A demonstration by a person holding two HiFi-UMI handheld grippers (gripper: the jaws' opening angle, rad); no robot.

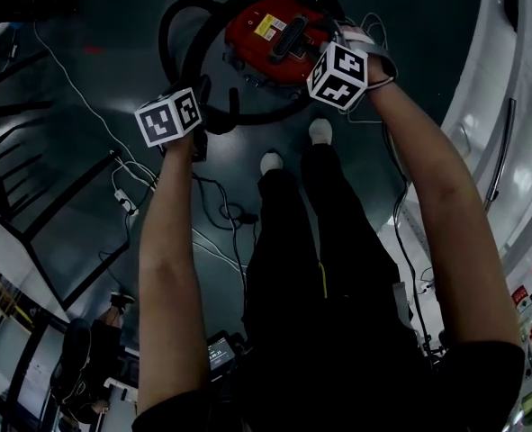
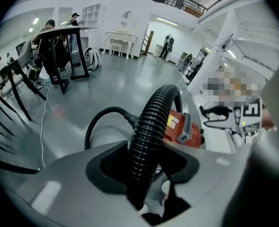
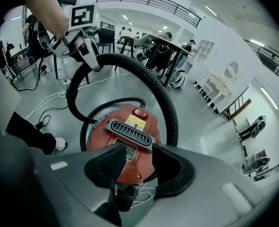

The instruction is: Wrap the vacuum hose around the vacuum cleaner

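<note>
vacuum hose, clamped between the left gripper's jaws, arcs around the red vacuum cleaner for coiling; the right gripper, jaws half apart and empty, hovers above the cleaner.

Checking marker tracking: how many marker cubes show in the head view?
2. One marker cube is at the left, beside the black hose loop; the other is at the right, overlapping the red vacuum cleaner. No others show there.
</note>
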